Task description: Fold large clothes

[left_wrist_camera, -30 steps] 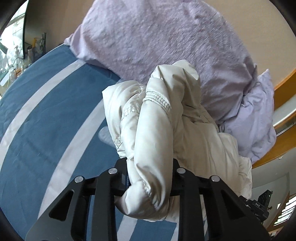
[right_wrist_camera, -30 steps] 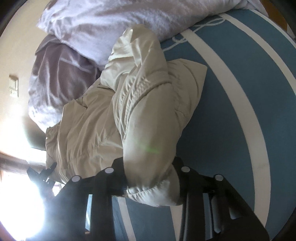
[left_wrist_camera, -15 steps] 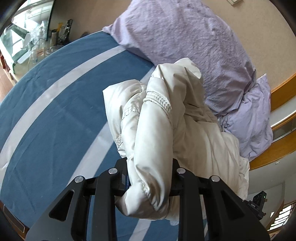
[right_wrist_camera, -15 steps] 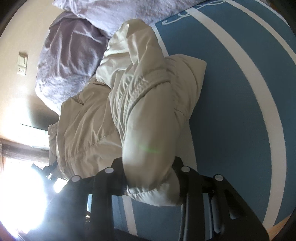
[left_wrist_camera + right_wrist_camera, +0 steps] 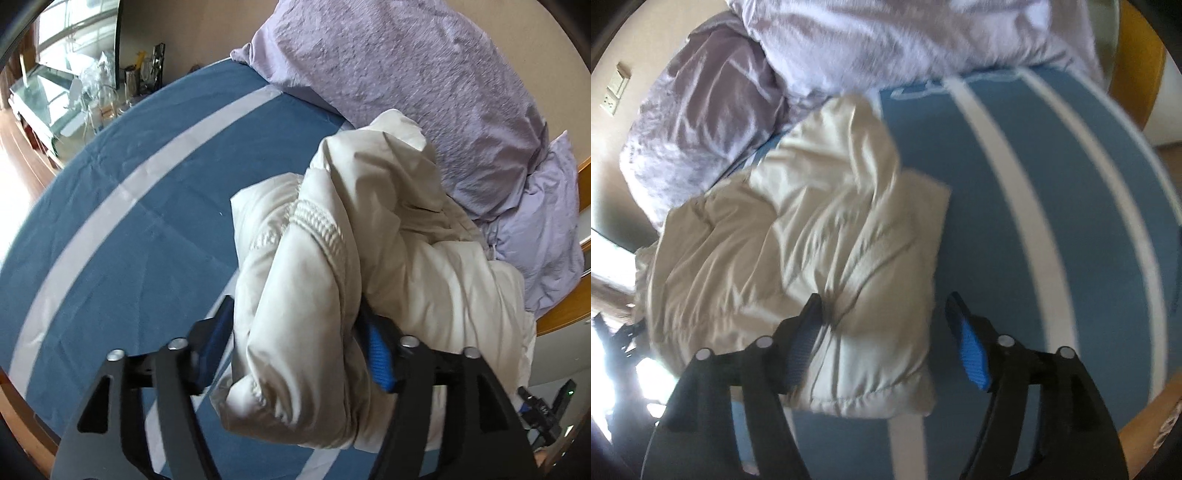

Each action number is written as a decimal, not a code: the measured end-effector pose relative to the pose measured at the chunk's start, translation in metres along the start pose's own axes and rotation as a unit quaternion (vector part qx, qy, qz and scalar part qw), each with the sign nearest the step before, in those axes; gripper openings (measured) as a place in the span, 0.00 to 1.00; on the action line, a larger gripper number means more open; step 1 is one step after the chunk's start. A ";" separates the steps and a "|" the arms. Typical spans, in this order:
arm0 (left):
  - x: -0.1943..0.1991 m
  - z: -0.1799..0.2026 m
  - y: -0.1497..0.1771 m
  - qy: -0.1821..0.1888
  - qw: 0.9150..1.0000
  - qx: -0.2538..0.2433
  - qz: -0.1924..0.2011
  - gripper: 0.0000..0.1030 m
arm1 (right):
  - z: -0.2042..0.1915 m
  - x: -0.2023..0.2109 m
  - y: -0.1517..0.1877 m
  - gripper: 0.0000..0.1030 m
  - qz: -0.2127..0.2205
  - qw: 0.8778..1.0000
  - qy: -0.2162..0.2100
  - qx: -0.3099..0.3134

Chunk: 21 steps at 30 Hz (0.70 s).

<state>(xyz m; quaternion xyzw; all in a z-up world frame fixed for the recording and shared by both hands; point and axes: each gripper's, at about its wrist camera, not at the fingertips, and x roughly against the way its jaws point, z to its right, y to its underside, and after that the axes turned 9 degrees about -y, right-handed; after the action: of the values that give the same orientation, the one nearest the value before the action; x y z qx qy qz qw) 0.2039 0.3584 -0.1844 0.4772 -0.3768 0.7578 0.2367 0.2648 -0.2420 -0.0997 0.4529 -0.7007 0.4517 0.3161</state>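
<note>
A cream puffy jacket (image 5: 388, 236) lies bunched on the blue striped bed cover (image 5: 122, 236), up against the lilac pillows. My left gripper (image 5: 295, 306) points down at it with its jaws opening. A folded sleeve (image 5: 306, 332) still sits between the blue pads (image 5: 378, 356), no longer squeezed. In the right wrist view the jacket (image 5: 798, 236) lies flatter on the cover (image 5: 1008, 206). My right gripper (image 5: 882, 299) hovers over its near edge, jaws opening. Nothing is pressed between its pads (image 5: 971, 354).
Lilac pillows (image 5: 406, 85) and a crumpled lilac quilt (image 5: 546, 236) line the head of the bed. A wooden bed frame (image 5: 565, 314) runs behind them. A glass table with bottles (image 5: 96, 96) stands past the bed's far corner. Wall switches (image 5: 615, 92) sit above the pillows.
Both grippers went from shut on the bunched sleeve to jaws spread apart. In the right wrist view the cloth has dropped out of the jaws and settled flat on the bed.
</note>
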 end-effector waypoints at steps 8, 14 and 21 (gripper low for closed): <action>-0.003 0.005 -0.016 -0.015 1.000 -0.016 -0.007 0.86 | -0.035 0.018 -0.025 0.67 0.065 0.995 0.060 0.055; -0.012 0.007 -0.021 -0.018 0.999 -0.019 -0.020 0.88 | -0.090 -0.007 -0.011 0.67 0.048 0.987 0.057 0.143; -0.018 0.004 -0.020 -0.014 0.999 -0.013 -0.032 0.90 | -0.124 -0.044 0.018 0.70 0.009 0.976 0.076 0.205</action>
<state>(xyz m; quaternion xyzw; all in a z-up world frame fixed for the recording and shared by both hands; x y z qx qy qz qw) 0.2289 0.3674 -0.1928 0.4963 -0.3745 0.7382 0.2618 0.2700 -0.1091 -0.0948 0.4658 -0.5713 0.6217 0.2646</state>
